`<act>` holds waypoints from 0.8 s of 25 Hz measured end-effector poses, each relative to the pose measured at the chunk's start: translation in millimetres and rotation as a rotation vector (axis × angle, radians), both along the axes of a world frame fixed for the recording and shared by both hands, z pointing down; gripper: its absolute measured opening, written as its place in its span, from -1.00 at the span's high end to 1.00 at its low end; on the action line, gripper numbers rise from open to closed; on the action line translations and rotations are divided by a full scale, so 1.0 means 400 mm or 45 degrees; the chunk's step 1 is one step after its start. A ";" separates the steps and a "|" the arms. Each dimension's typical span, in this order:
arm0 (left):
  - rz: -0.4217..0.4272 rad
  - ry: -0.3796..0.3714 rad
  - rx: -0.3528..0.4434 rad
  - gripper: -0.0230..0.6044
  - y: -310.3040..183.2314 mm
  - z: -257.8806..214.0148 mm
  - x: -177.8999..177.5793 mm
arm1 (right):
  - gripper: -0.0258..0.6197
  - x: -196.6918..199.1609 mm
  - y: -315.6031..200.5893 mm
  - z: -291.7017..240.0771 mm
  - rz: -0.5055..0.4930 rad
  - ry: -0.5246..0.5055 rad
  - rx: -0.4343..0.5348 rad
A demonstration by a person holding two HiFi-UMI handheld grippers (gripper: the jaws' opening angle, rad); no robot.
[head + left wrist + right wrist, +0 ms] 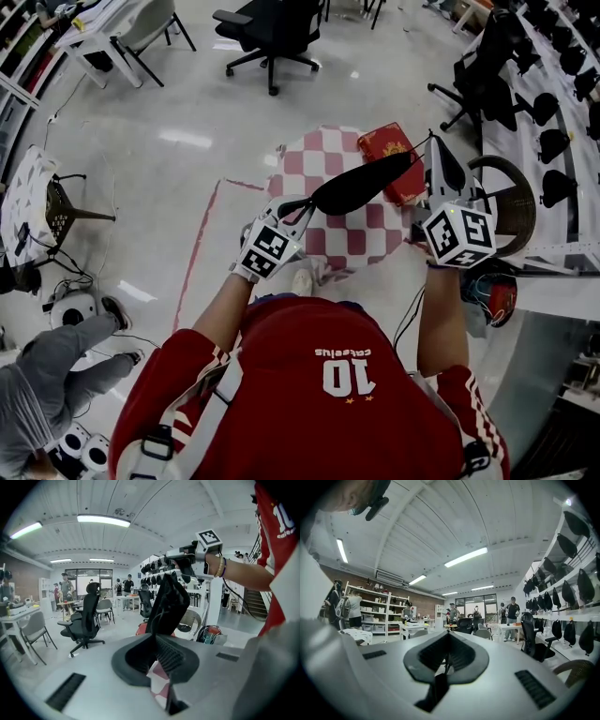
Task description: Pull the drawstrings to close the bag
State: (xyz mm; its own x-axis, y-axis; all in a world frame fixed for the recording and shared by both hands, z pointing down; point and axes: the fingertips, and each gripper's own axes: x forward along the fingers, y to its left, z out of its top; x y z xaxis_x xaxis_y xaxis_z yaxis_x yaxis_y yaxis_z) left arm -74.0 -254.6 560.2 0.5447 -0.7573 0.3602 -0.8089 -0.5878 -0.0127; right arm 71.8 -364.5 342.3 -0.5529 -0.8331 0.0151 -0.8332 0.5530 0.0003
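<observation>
Held the black bag (pixel 361 185) aloft over the checkered table (pixel 314 155), long axis running near-left to far-right. Clenched the left gripper (pixel 298 208) on its left end; pinched the drawstring (pixel 422 145) in the right gripper (pixel 437 142), just past the right end.

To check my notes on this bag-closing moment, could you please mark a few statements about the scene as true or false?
1. The black bag is stretched in the air between the two claws. True.
2. The right claw is shut on a thin drawstring. True.
3. The left claw is open and empty. False: it is shut on the bag's end.
4. The table's cloth is plain blue. False: it has red and white checks.
5. A red box lies on that cloth. True.
</observation>
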 end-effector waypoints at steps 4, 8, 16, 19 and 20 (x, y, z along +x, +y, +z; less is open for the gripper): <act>-0.072 0.052 0.007 0.86 -0.015 -0.045 -0.022 | 0.87 0.053 0.000 0.011 0.024 -0.008 -0.020; -0.124 0.065 0.015 0.87 -0.042 -0.101 -0.034 | 0.87 0.097 -0.003 0.025 0.036 -0.028 -0.048; -0.157 -0.077 0.087 0.86 -0.072 -0.259 -0.047 | 0.87 0.212 0.003 0.026 0.106 -0.092 -0.065; -0.151 -0.174 0.120 0.86 -0.074 -0.316 -0.067 | 0.87 0.252 0.013 0.037 0.152 -0.117 -0.074; -0.148 -0.200 0.130 0.86 -0.073 -0.329 -0.075 | 0.87 0.263 0.018 0.044 0.167 -0.121 -0.081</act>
State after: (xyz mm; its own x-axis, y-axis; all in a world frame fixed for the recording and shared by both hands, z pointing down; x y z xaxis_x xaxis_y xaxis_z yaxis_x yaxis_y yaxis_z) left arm -103.8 -284.0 428.6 0.3950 -0.8485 0.3521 -0.8544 -0.4802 -0.1987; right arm 176.9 -357.4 359.8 -0.4407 -0.8974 0.0227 -0.8929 0.4357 -0.1133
